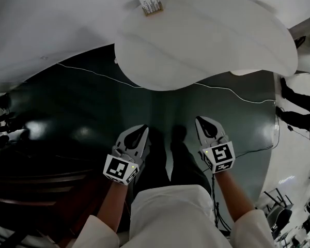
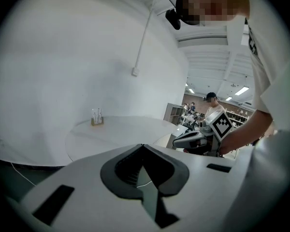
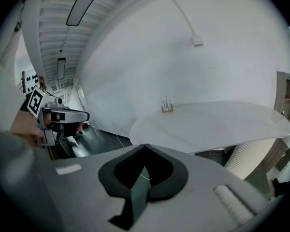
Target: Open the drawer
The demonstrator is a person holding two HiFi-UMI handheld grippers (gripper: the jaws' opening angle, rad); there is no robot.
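No drawer shows plainly in any view. A dark wooden piece of furniture (image 1: 39,190) with level edges stands at the lower left of the head view; I cannot tell whether those are drawer fronts. My left gripper (image 1: 141,133) and right gripper (image 1: 202,121) hang side by side over the dark green floor (image 1: 93,112), in front of the person's legs, short of the white round table (image 1: 206,40). Both are shut with nothing between the jaws. In the left gripper view the left gripper (image 2: 143,147) points at the table (image 2: 121,132). The right gripper (image 3: 145,147) faces it too.
A small holder with white packets (image 1: 151,4) sits at the table's far edge by the white wall (image 1: 51,25). A thin white cable (image 1: 93,72) runs across the floor. The table's fluted base (image 3: 253,158) is to the right. People stand far off in the room behind (image 2: 210,105).
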